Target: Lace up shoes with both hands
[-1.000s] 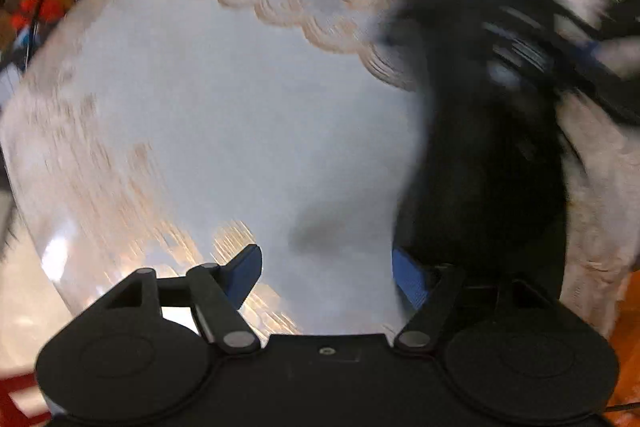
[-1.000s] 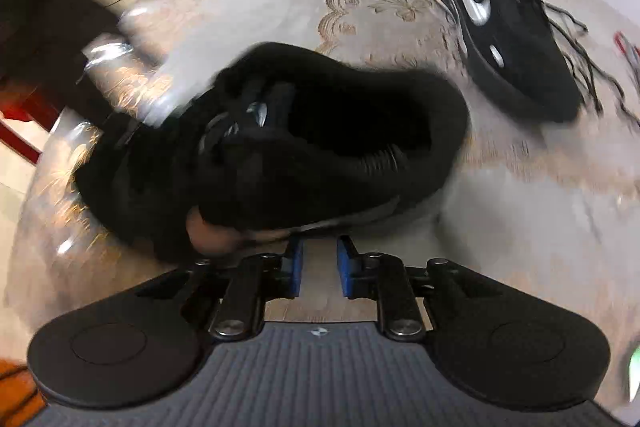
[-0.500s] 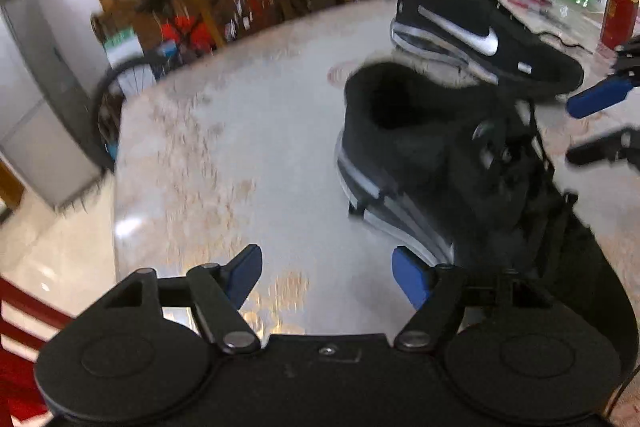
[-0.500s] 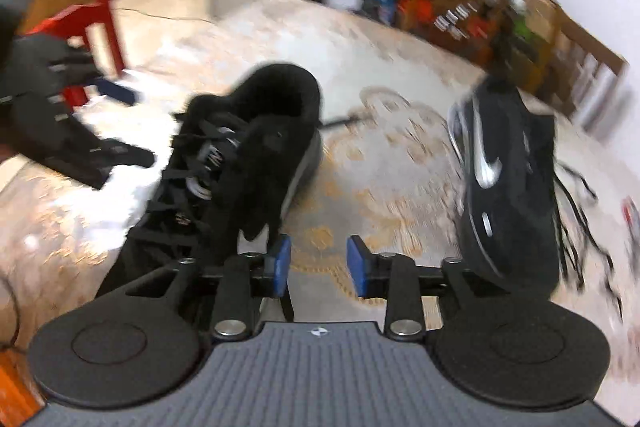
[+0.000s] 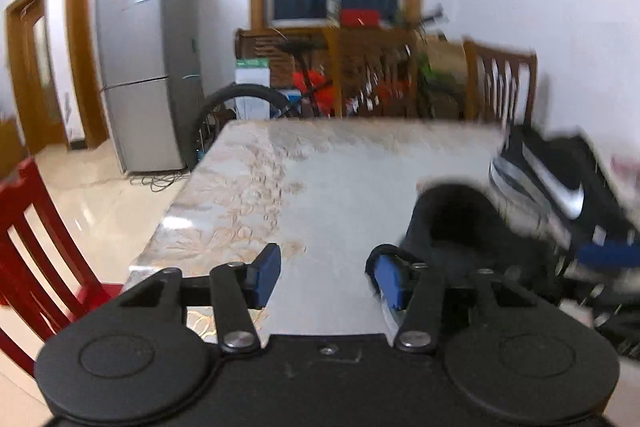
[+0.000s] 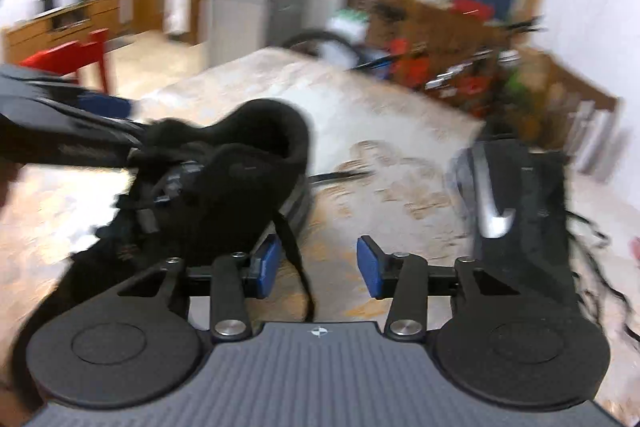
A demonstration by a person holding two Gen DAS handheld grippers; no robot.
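A black laced shoe (image 5: 452, 223) (image 6: 224, 187) stands on the patterned table (image 5: 320, 187), heel away from me. My left gripper (image 5: 328, 279) hovers beside its heel with jaws closing and only table between the pads. My right gripper (image 6: 314, 263) sits at the shoe's other side, its jaws closing slightly. A black lace (image 6: 298, 267) hangs from the shoe through the gap near the left pad, unpinched. A second black shoe with a silver swoosh (image 6: 516, 211) (image 5: 560, 187) lies further right. The left gripper also shows in the right wrist view, blurred (image 6: 80, 131).
Loose black laces (image 6: 592, 231) trail beside the second shoe. A red chair (image 5: 28, 247) stands off the table's left edge. Behind the table are a wooden chair (image 5: 500, 83), a bicycle wheel (image 5: 240, 107) and a grey fridge (image 5: 140, 79).
Both cameras have tilted up from the tabletop to take in the room. My right gripper went from nearly shut to wide. The left jaws have narrowed. The near shoe now stands upright.
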